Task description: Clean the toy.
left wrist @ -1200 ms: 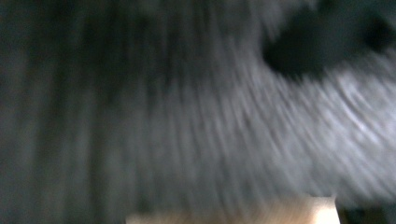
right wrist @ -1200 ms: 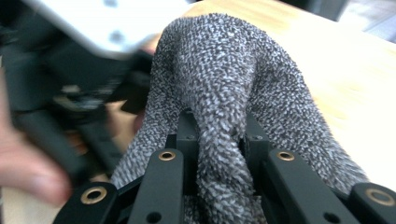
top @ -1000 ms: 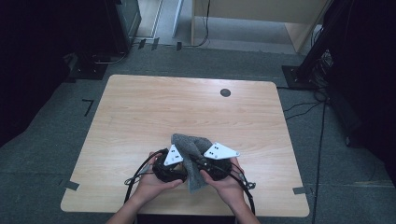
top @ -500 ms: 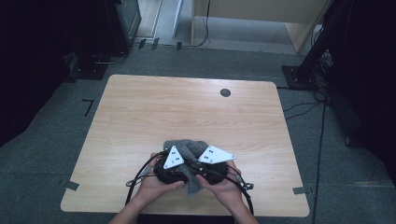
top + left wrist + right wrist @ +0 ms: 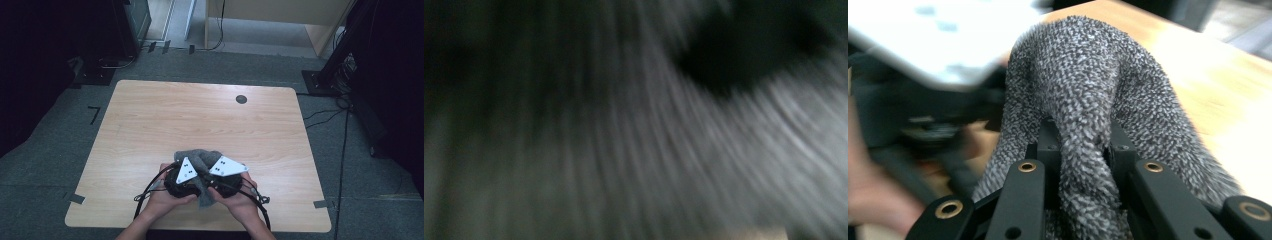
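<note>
Near the front edge of the table (image 5: 150, 115), a little right of its middle, you hold one grey knitted cloth (image 5: 200, 159) bunched between your two grippers. The right gripper (image 5: 1083, 165) pinches a thick fold of this cloth between its black jaws; the fabric rises over them like a hump. The left gripper (image 5: 181, 176) sits just beside it, and its own view is only blurred grey fabric pressed against the lens, so I judge its jaws are closed on the cloth too.

To do this step well, keep both pinches firm and separate the hands slowly, so the cloth opens flat and does not slip. Lift a little, so it does not drag on the wood.

Count: one cloth, two grippers, two hands, one table, and farther, near the back edge, one small dark round spot (image 5: 241, 99).
</note>
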Available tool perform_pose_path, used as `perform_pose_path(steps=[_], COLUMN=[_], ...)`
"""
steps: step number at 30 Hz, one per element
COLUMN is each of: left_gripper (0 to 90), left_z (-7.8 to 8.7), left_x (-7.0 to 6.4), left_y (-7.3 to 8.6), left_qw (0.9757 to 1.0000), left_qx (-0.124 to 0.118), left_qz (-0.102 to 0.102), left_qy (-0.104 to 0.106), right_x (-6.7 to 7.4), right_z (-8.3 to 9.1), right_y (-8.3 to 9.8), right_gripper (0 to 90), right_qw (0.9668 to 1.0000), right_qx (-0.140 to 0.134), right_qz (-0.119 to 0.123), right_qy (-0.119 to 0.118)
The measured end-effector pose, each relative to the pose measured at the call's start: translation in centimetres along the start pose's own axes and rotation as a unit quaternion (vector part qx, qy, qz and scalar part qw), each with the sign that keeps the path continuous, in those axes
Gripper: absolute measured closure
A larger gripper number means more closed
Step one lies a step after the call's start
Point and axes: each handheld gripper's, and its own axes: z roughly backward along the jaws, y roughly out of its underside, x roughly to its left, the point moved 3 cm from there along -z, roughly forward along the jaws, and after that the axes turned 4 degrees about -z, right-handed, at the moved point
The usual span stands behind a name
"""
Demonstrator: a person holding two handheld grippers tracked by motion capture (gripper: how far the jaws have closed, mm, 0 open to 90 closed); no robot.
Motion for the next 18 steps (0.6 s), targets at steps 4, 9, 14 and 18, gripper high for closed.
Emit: perform_pose_path(steps=[4,9,14,18], left_gripper=[34.2,34.2,34.2,34.2], left_z=[0.3,0.0,0.0,0.3], left_x=[0.6,0.1,0.0,0.5], left_y=[0.1,0.1,0.2,0.2], left_qw=[0.9998,1.0000,1.0000,0.9996], left_qx=[-0.004,-0.001,0.003,-0.017], left_qz=[0.016,0.007,-0.002,0.022], left_qy=[-0.005,0.001,-0.001,0.008], right_x=[-2.5,0.3,-0.8,-2.4], right_z=[1.1,0.5,0.3,1.1], right_y=[0.4,0.1,0.3,0.6], right_gripper=[76.1,75.7,76.2,76.1], right_qw=[0.9977,0.9997,0.9998,0.9985], right_qx=[-0.010,-0.002,-0.005,-0.022], right_qz=[-0.056,-0.007,-0.019,-0.047], right_qy=[0.036,-0.022,0.005,0.015])
